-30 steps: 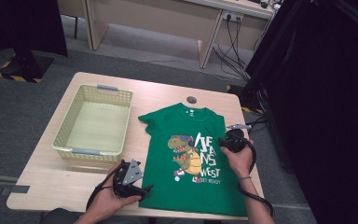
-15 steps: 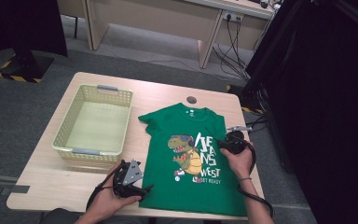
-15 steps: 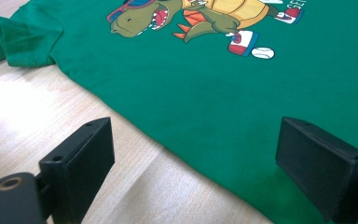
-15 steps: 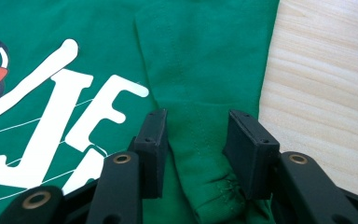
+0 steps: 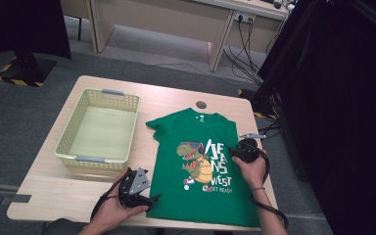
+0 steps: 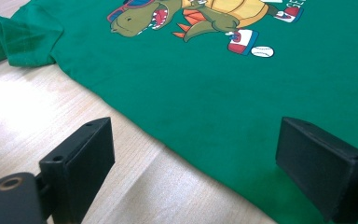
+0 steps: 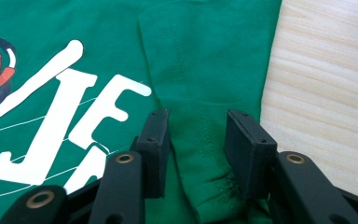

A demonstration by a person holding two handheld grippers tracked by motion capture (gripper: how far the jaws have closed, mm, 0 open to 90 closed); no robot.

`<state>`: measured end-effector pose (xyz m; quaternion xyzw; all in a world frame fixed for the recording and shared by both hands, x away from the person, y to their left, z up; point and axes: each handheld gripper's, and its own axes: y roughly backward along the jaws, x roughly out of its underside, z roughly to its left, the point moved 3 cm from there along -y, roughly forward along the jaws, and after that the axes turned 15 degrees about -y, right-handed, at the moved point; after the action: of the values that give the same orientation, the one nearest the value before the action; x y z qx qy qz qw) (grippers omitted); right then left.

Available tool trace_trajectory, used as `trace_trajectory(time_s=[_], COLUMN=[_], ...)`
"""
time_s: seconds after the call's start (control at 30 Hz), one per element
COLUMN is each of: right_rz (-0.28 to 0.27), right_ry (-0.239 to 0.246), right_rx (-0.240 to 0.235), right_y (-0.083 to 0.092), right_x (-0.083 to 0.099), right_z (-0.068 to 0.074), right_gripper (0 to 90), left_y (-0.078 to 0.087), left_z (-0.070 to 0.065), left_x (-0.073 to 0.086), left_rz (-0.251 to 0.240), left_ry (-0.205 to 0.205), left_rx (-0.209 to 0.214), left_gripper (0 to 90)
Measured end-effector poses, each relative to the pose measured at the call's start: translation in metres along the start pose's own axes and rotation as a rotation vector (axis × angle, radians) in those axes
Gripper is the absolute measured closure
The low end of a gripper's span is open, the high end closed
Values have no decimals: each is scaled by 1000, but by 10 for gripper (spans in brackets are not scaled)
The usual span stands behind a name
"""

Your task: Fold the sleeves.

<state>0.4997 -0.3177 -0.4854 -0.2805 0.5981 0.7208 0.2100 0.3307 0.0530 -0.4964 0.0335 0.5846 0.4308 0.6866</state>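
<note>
A green T-shirt with a dinosaur print and white lettering lies flat on the wooden table. My left gripper sits at the shirt's lower left edge. In the left gripper view it is open, with the shirt's side edge running between its jaws. My right gripper rests on the shirt's right side. In the right gripper view it is shut on the right sleeve, which is folded inward over the shirt body and bunches between the jaws.
A pale yellow plastic basket stands empty on the left half of the table. A small round cable hole sits near the far edge. Bare wood borders the shirt on the right. Black curtains hang to the right of the table.
</note>
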Motion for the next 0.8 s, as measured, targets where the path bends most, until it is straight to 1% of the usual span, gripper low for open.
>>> trace_trajectory(time_s=[0.17, 0.33, 0.37, 0.43, 0.47, 0.53, 0.57, 0.67, 0.8], right_rz=[3, 11, 17, 30, 25, 10, 4, 1, 6], right_ry=[12, 12, 14, 10, 3, -1, 7, 37, 48], right_rx=[-9, -16, -14, 1, -2, -15, -20, -27, -44], right_y=[1, 2, 2, 3, 4, 6, 7, 7, 5], right_x=[1, 1, 1, -2, -4, -9, -12, -22, -32], right_z=[0, 0, 0, 0, 1, 7, 10, 22, 37], right_gripper=[609, 608, 600, 549, 543, 537, 525, 505, 473], left_y=[0, 0, 0, 0, 0, 0, 0, 0, 0], left_z=[1, 0, 0, 0, 0, 0, 0, 1, 1], left_x=[0, 0, 0, 0, 0, 0, 0, 0, 0], left_rz=[2, 2, 3, 2, 2, 2, 4, 2, 1], left_ry=[11, 4, 2, 5, 4, 5, 4, 7, 8], left_rx=[2, 1, 1, 0, 1, 0, 1, 2, 4], left_gripper=[110, 109, 110, 109, 109, 110, 110, 109, 109])
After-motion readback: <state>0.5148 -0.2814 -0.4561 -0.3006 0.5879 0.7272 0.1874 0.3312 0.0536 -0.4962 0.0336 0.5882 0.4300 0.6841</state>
